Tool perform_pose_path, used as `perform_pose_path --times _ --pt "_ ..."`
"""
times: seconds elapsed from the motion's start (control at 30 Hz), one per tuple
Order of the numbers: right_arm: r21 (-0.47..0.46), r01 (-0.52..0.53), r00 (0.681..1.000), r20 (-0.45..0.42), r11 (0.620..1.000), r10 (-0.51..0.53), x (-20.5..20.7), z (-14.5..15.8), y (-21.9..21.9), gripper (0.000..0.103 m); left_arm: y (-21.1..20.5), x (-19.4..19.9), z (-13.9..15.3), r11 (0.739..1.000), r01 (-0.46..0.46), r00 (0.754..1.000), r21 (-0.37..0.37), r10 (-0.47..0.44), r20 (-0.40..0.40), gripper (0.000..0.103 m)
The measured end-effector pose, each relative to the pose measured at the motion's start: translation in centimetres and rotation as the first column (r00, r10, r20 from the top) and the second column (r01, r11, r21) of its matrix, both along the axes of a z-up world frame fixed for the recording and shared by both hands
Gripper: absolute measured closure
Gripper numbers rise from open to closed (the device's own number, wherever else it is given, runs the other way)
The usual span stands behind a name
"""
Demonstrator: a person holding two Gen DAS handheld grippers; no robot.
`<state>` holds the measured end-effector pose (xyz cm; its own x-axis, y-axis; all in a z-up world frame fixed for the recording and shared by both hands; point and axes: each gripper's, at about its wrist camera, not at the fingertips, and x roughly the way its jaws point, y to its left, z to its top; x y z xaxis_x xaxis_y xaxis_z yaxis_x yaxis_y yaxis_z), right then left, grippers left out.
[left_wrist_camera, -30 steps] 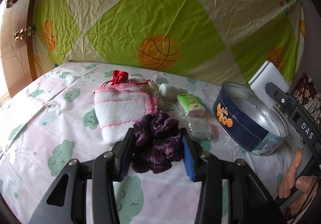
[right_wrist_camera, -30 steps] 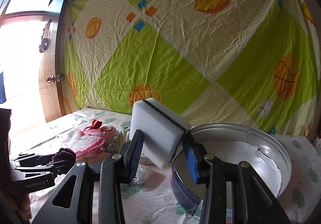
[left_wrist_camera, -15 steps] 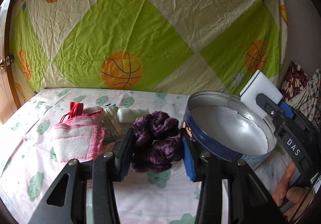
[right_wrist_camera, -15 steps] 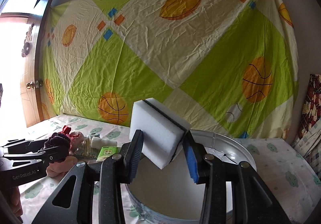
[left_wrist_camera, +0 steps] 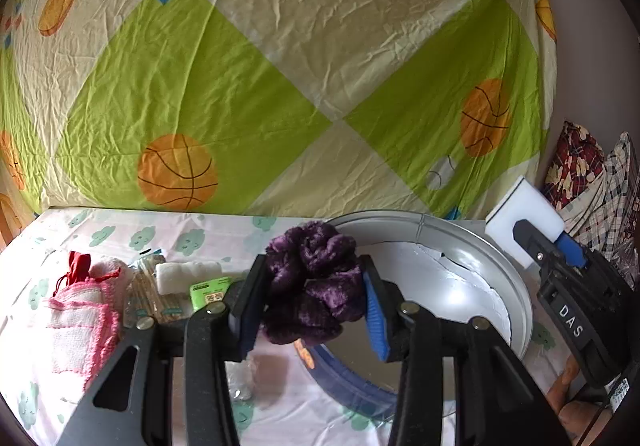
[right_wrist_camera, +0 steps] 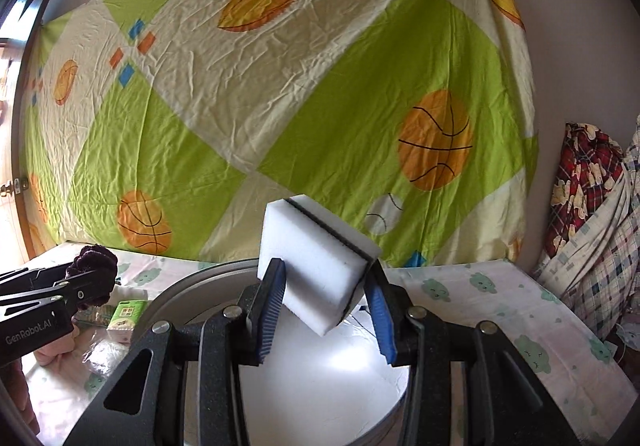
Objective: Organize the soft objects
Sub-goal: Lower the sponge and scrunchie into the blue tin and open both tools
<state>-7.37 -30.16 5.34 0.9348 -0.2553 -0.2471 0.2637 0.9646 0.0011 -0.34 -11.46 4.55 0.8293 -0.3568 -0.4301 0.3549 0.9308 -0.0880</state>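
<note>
My left gripper [left_wrist_camera: 310, 288] is shut on a fuzzy purple scrunchie [left_wrist_camera: 312, 286] and holds it above the near left rim of the round blue tin [left_wrist_camera: 516, 302]. My right gripper [right_wrist_camera: 326, 304] is shut on a white sponge with a dark stripe [right_wrist_camera: 316, 262], tilted, held over the tin's pale inside [right_wrist_camera: 320, 386]. The sponge [left_wrist_camera: 524, 220] and right gripper also show at the right of the left wrist view. The left gripper with the scrunchie [right_wrist_camera: 94, 270] shows at the left of the right wrist view.
On the cloud-print sheet left of the tin lie a pink-and-white towel with a red pouch [left_wrist_camera: 80, 314], a clear packet of sticks [left_wrist_camera: 154, 296], a white roll [left_wrist_camera: 186, 274] and a green packet [left_wrist_camera: 208, 290]. A basketball-print sheet [left_wrist_camera: 280, 66] hangs behind. Plaid fabric [right_wrist_camera: 592, 230] lies at right.
Both grippers have moved towards the tin. The left one lifted the scrunchie off the bed and carried it right, to the tin's rim. The right one brought the sponge over the tin's inside.
</note>
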Motion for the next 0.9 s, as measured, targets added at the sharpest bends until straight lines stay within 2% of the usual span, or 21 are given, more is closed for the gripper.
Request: perform_pose_path --times 0.23,0.4,0.57,0.9 --pt "0.006 0.086 0.996 -0.038 0.996 -0.086 0.9 -0.7 -2.5 0.06 -4.4 1.9 -1.5 0.999 0.04 0.998 0.001 -0.04 -0.055 0.06" --pt "0.021 0.125 0.988 -0.096 0.992 -0.122 2.0 -1.6 -3.8 0.06 -6.6 2.6 -2.8 0.998 0.056 0.995 0.034 -0.053 -0.085 0.06" --pt "0.03 0.136 0.981 -0.147 0.99 -0.13 2.7 -2.4 -3.9 0.06 -7.4 2.7 -3.8 0.995 0.058 0.995 0.079 -0.051 -0.091 0.06" --pt "0.038 0.106 0.975 -0.198 0.994 -0.096 3.5 -3.3 -3.3 0.059 -7.5 2.9 -4.6 0.991 0.055 0.994 0.119 -0.043 -0.101 0.06"
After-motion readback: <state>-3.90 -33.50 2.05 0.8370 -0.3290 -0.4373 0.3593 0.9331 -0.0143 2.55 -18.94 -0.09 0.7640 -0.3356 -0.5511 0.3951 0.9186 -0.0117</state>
